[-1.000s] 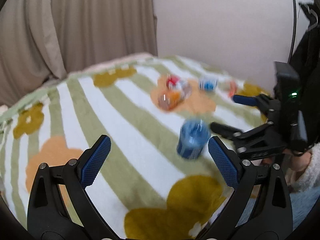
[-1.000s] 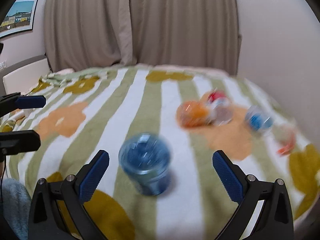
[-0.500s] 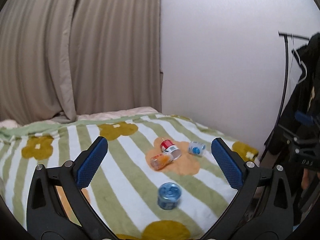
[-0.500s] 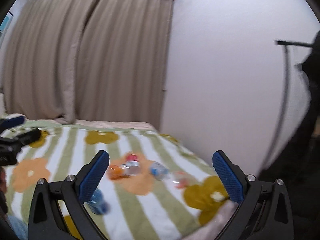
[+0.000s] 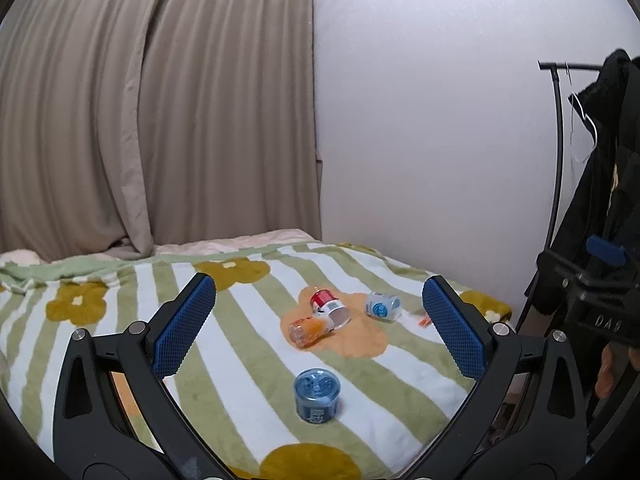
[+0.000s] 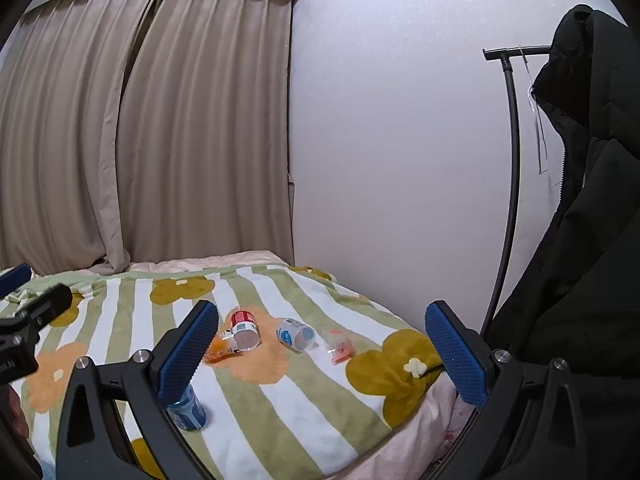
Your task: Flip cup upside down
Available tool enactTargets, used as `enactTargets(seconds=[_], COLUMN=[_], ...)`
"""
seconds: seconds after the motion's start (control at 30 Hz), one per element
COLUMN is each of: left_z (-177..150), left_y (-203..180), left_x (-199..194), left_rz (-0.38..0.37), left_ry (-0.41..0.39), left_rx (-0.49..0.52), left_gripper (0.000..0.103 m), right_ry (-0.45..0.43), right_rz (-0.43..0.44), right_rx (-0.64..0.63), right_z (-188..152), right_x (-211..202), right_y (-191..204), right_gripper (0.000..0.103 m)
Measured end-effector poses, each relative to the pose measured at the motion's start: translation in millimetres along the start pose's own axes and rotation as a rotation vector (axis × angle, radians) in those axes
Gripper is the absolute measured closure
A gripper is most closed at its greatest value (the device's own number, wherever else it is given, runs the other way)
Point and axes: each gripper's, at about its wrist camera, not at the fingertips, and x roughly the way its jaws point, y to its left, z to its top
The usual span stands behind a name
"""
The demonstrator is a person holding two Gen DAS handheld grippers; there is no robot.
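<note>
Three cups (image 5: 320,322) lie, apparently tipped, behind blue cup (image 5: 317,395).

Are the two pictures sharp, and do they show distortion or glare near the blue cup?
Left wrist view: sharp, blue cup crisp, soft shadow, no glare; curtain folds bow from fisheye. Right wrist view: equally sharp; coat rack pole curves strongly, corners vignetted black, cup partly hidden behind a finger.

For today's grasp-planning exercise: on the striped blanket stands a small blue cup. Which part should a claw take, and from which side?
Take the small blue plastic cup across its round side wall, coming from above with one finger on each side. It stands on end on the striped flower blanket, apart from the toppled cups, so both flanks look free. The left claw, wide open, probably has room to straddle it.
</note>
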Motion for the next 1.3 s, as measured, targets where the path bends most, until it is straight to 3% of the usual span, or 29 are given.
enactTargets(seconds=[1.3], left_z=[-3], left_y=[-11], left_x=[2], left_rz=[-0.029], left_ry=[0.003], left_rx=[0.020], left_gripper=[0.000], right_ry=[0.021], right_rz=[-0.001], right_rx=[0.011], right_z=[-7], right_x=[6], right_y=[0], right_gripper=[0.000])
